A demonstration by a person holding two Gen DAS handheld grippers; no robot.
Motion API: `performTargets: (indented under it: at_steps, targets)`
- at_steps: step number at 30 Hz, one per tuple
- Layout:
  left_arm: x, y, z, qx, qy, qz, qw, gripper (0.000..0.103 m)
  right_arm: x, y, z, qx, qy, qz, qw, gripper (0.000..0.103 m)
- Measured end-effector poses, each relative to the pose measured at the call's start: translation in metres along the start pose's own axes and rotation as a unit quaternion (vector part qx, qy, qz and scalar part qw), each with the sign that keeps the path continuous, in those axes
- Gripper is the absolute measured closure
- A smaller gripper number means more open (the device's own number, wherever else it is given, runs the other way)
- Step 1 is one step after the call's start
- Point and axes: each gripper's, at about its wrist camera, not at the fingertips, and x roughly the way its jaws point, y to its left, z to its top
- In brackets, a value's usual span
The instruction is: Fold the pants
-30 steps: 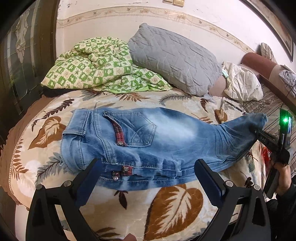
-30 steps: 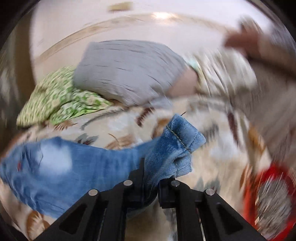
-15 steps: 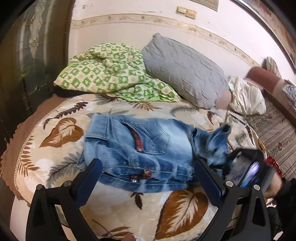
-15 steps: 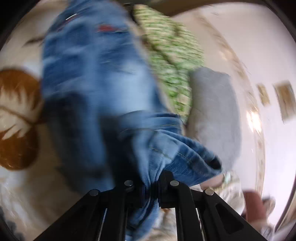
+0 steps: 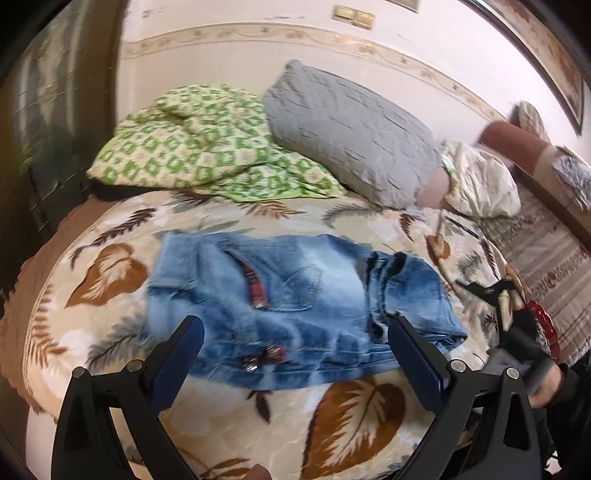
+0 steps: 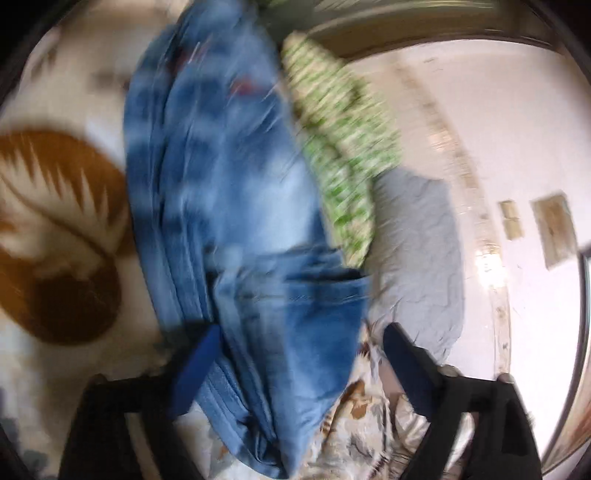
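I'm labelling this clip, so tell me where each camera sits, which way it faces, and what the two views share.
Left wrist: on the open left gripper, looking down across the bed at the folded jeans; the right hand shows at the right edge.
Right wrist: on the right gripper, rolled sideways, close over the jeans; its jaws have just been opening, denim between them unpinched.
Shared: jeans, green checked quilt, grey pillow.

Domestic bedroom. Bed covered by a leaf-print blanket [image 5: 354,413], grey pillow [image 5: 351,129] and green checked quilt [image 5: 207,144] at its head, papered wall with border [image 5: 258,33], wall switches [image 5: 354,16].
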Motion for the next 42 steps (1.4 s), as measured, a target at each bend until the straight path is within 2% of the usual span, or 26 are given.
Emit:
performTargets:
  at_steps: [3, 5, 8, 11, 14, 18, 21, 23, 25, 26, 27, 28, 29, 30, 31, 37, 42]
  targets:
    - [0.018, -0.017, 0.012, 0.020, 0.024, -0.025, 0.9992, 0.003, -0.011, -0.018, -0.013, 0.059, 0.007, 0.015, 0.998, 0.009]
    - [0.037, -0.033, 0.021, 0.040, 0.047, -0.057, 0.9965, 0.003, -0.017, -0.021, -0.028, 0.079, 0.017, 0.022, 0.996, 0.009]
    - [0.074, -0.056, 0.035, 0.059, 0.088, -0.103, 0.9890, 0.003, -0.020, -0.011, -0.050, 0.051, 0.029, 0.011, 0.998, 0.009]
    - [0.118, -0.074, 0.048, 0.048, 0.132, -0.145, 0.9795, 0.003, -0.021, -0.005, -0.066, 0.024, 0.039, 0.010, 0.999, 0.009]
    - [0.161, -0.087, 0.056, 0.032, 0.163, -0.144, 0.9755, 0.003, -0.017, -0.004, -0.069, 0.016, 0.043, 0.019, 0.999, 0.011]
    - [0.205, -0.101, 0.061, -0.003, 0.226, -0.154, 0.9620, 0.003, 0.002, -0.009, -0.062, 0.021, 0.049, 0.045, 0.998, 0.011]
    - [0.223, -0.110, 0.064, 0.012, 0.245, -0.128, 0.9609, 0.003, 0.020, -0.010, -0.058, 0.023, 0.055, 0.065, 0.996, 0.012]
    - [0.235, -0.110, 0.065, 0.014, 0.258, -0.106, 0.9602, 0.003, 0.029, -0.009, -0.057, 0.022, 0.064, 0.087, 0.994, 0.020]
    - [0.245, -0.107, 0.066, 0.002, 0.274, -0.108, 0.9557, 0.003, 0.037, -0.008, -0.057, 0.029, 0.076, 0.114, 0.990, 0.040]
    - [0.250, -0.106, 0.067, -0.002, 0.283, -0.110, 0.9530, 0.007, 0.040, -0.008, -0.056, 0.031, 0.079, 0.120, 0.989, 0.044]
    - [0.255, -0.107, 0.068, -0.004, 0.290, -0.115, 0.9502, 0.027, 0.042, -0.008, -0.055, 0.033, 0.084, 0.130, 0.987, 0.049]
    - [0.257, -0.107, 0.069, 0.001, 0.294, -0.107, 0.9497, 0.038, 0.043, -0.010, -0.055, 0.038, 0.086, 0.137, 0.986, 0.052]
    - [0.261, -0.109, 0.068, 0.006, 0.300, -0.097, 0.9491, 0.054, 0.042, -0.010, -0.055, 0.041, 0.087, 0.142, 0.985, 0.054]
    - [0.264, -0.109, 0.068, 0.008, 0.306, -0.097, 0.9470, 0.068, 0.041, -0.010, -0.055, 0.043, 0.086, 0.146, 0.985, 0.061]
    - [0.266, -0.109, 0.067, 0.005, 0.312, -0.106, 0.9443, 0.072, 0.039, -0.009, -0.056, 0.042, 0.087, 0.148, 0.984, 0.064]
    - [0.266, -0.104, 0.074, -0.010, 0.318, -0.127, 0.9395, 0.077, 0.026, -0.005, -0.064, 0.024, 0.072, 0.128, 0.989, 0.077]
    - [0.295, -0.079, 0.060, -0.067, 0.364, -0.127, 0.9200, 0.076, 0.021, 0.018, -0.068, -0.045, 0.060, 0.109, 0.991, 0.077]
